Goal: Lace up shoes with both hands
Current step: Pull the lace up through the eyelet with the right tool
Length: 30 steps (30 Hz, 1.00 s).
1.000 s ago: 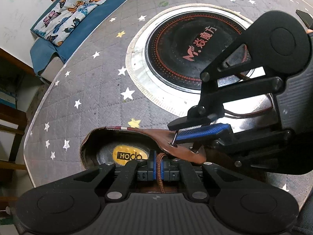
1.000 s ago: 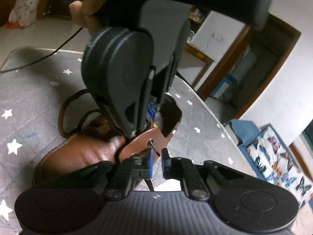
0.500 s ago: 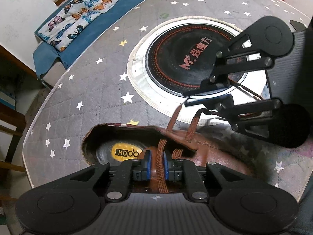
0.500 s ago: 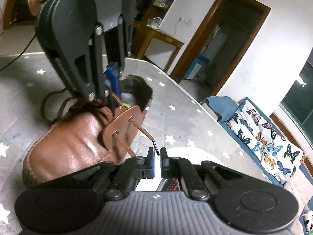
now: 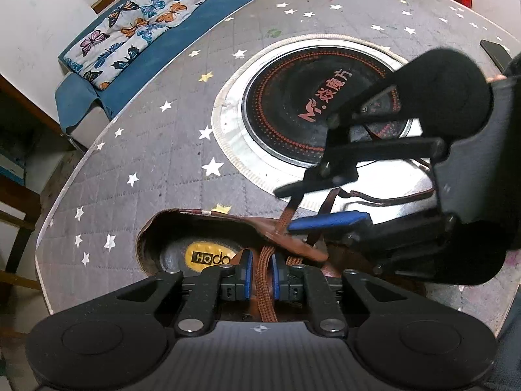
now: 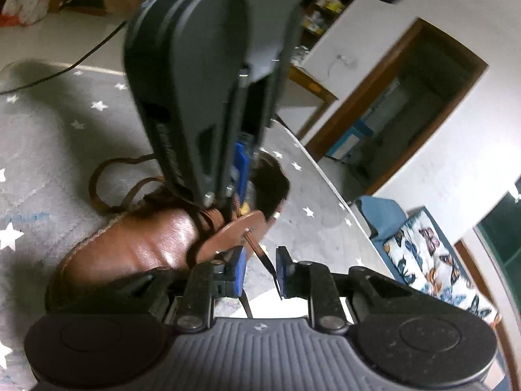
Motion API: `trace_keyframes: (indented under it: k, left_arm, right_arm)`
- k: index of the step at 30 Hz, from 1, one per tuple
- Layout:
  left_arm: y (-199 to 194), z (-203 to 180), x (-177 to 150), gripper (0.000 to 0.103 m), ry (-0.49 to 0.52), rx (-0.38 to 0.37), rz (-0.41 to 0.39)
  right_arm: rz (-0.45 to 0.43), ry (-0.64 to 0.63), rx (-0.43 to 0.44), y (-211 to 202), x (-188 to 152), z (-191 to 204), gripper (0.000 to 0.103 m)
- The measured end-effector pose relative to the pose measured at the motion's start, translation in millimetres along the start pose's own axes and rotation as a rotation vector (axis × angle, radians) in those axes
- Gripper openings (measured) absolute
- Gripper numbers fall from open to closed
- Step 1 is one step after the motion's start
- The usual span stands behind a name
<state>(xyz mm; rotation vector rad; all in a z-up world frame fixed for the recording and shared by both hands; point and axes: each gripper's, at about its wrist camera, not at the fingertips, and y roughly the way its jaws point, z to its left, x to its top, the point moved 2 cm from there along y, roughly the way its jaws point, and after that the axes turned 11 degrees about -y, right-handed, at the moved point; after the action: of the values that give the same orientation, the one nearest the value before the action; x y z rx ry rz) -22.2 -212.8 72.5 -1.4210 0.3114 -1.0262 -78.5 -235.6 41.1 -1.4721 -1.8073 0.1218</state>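
Brown leather shoe (image 6: pixel 136 247) on starred table mat (image 5: pixel 156 150). Left gripper (image 5: pixel 260 275) clamps the flat lace (image 5: pixel 264 288). Right gripper (image 6: pixel 259 272) open around lace tip (image 6: pixel 260 255) (poking through eyelet flap). Threading step, likely; next: pinch tip, draw through.

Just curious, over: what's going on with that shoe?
Left gripper shut on lace. Right gripper open, lace tip between fingers. Brown shoe on table. Nothing blocking.
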Motion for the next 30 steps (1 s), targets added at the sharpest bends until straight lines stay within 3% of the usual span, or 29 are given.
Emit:
trace_keyframes:
  k: [4,7,15,22,30]
  left_arm:
    - [-10,3,-6,0.016,-0.023,-0.013,-0.029]
    - [-19,4,-16,0.035,-0.041,-0.015,-0.059]
    - [-35,4,-52,0.037,-0.098,-0.021,-0.120]
    - [-50,4,-83,0.050,-0.148,-0.026,-0.174]
    - [-34,1,-89,0.052,-0.188,-0.028,-0.222]
  right_arm:
    - [0.007,0.061,-0.038,-1,-2,-6,0.002]
    - [0.036,0.124,-0.080,-6,-9,-17,0.002]
    - [0.120,0.204,-0.202,-28,-27,-38,0.002]
    - [0.168,0.181,-0.329,-45,-29,-50,0.002]
    - [0.221,0.186,-0.493,-60,-38,-78,0.002]
